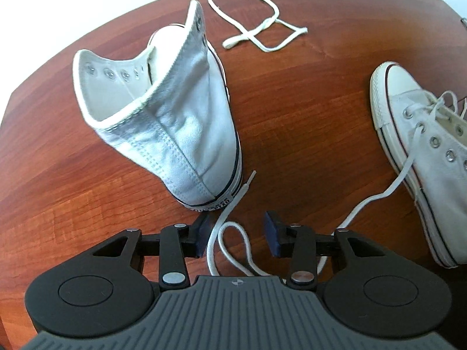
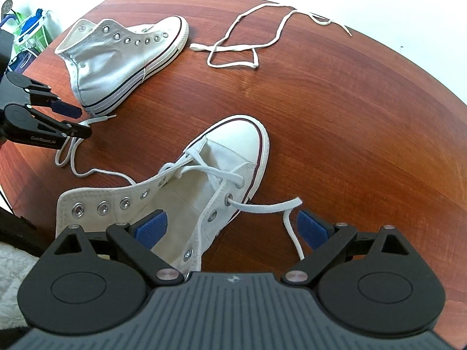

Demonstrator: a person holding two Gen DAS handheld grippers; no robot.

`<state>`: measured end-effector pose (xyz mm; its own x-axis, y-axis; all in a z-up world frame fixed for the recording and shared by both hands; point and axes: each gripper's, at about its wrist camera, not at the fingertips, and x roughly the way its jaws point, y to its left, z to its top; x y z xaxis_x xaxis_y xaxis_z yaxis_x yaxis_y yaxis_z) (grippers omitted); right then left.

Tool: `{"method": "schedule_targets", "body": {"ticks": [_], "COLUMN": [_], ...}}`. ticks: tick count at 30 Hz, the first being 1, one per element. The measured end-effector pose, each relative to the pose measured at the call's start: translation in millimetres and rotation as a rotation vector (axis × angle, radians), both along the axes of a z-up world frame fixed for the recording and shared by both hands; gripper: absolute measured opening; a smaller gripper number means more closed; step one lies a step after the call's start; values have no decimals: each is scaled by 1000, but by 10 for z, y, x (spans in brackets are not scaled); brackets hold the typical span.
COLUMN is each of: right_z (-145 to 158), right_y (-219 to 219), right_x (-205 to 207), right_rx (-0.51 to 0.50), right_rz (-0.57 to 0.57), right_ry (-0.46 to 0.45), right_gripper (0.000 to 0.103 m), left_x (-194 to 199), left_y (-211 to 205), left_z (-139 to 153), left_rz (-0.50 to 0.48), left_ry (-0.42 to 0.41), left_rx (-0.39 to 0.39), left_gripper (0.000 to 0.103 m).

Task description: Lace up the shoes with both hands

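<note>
Shoelace (image 1: 230,204) is limp and light; grasp near its stiff aglet. Left gripper (image 1: 238,233) and right gripper (image 2: 232,227): both released.

Unlaced shoe (image 2: 116,58) left on table (image 2: 350,131), loose lace (image 2: 233,49) right of it, laced shoe (image 2: 204,180) in front

The laced shoe (image 1: 423,145) is cut off at the frame's right edge, its heel perhaps hidden.

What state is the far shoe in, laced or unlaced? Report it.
Unlaced: the far shoe shows bare eyelets, and a loose lace lies apart on the table.
</note>
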<state>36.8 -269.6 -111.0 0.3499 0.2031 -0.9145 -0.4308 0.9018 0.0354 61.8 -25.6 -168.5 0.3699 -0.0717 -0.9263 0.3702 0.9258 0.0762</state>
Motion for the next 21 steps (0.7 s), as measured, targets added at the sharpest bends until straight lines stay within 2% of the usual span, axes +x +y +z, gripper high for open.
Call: {"method": "schedule_targets", "body": {"ticks": [1, 6, 9, 13, 21], "right_z": [-2, -7, -9, -7, 18], "right_y": [-3, -18, -18, -26, -67], "right_x": [0, -7, -9, -13, -22], "right_rx": [1, 1, 0, 0, 13], "right_rz": [-4, -22, -25, -30, -44], "right_ry": [1, 4, 6, 6, 2], "right_gripper": [96, 96, 96, 96, 96], "left_x": [12, 46, 46, -7, -140], "left_y": [-4, -30, -63, -136, -260], "left_z": [-18, -47, -51, -24, 339], "left_rz": [-4, -36, -62, -120, -224], "left_ry": [5, 5, 8, -5, -43], "left_rx": [3, 5, 3, 16, -78], "left_gripper": [29, 20, 8, 5, 5]}}
